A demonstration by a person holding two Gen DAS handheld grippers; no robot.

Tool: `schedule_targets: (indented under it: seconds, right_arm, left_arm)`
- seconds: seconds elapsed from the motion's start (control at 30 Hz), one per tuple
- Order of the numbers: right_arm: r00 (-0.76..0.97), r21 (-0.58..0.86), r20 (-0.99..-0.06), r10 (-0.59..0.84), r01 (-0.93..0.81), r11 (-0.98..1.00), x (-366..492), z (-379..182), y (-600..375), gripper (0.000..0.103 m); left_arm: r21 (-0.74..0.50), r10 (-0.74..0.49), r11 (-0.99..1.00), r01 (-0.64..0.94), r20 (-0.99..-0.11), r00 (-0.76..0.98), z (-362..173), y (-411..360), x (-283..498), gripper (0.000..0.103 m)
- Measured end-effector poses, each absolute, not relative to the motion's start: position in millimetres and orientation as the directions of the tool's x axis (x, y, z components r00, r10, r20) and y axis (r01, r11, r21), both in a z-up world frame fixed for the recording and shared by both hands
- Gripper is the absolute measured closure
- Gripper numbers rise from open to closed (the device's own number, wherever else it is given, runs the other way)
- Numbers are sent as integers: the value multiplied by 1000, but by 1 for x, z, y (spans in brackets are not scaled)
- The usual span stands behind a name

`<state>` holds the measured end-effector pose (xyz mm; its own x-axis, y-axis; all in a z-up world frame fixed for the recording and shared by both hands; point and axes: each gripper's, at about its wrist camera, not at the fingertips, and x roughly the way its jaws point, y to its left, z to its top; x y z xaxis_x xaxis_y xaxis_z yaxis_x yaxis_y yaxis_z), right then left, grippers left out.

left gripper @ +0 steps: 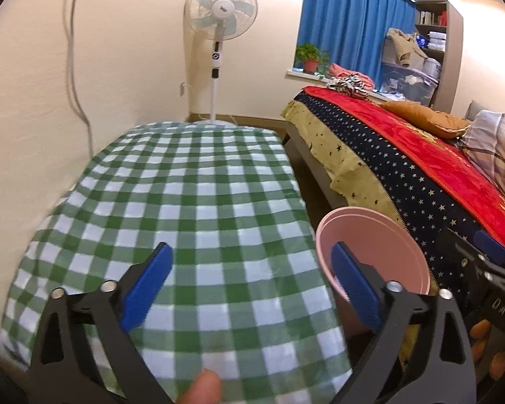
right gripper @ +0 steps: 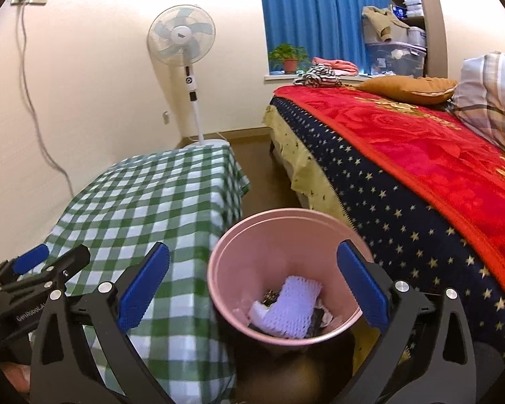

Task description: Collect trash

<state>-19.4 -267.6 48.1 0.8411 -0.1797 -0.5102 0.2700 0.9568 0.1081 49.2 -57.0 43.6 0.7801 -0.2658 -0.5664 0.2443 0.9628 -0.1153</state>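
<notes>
Pink bin (right gripper: 288,271) down on the floor, tucked between the counter (right gripper: 158,202) with the green checked cloth and the bed (right gripper: 404,181). Inside: white foam netting (right gripper: 291,306) on top of some darker scraps, too jumbled to tell what. Right tongs (right gripper: 252,289) hanging over the bin, spread wide, nothing gripped. Left tongs (left gripper: 250,284) wide too and empty, over the near end of the counter with the bin's rim just beside the right pad. Standing fan (left gripper: 220,17) by the far wall, blue curtain (left gripper: 350,23) beyond the bed.
</notes>
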Motion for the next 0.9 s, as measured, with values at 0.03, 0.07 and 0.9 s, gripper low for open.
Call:
schedule_targets:
  seconds: [0.03,0.07,0.9]
  right_arm:
    - [840,103,-511,-183,272,957,-22,48,-264,5]
    - [839,96,-511,-186,270,958,-25,47,-259,5]
    - [802,13,-571,-174,221,975,-20,17,-207,5]
  left_arm:
    - [-115,-258,965,236,-572,779,44,-53,47,8]
    - [-108,-251,967,232,-576,778,45,-49,44,8]
    - [-73,-134,991,113,-522,842,9,-2,9,8]
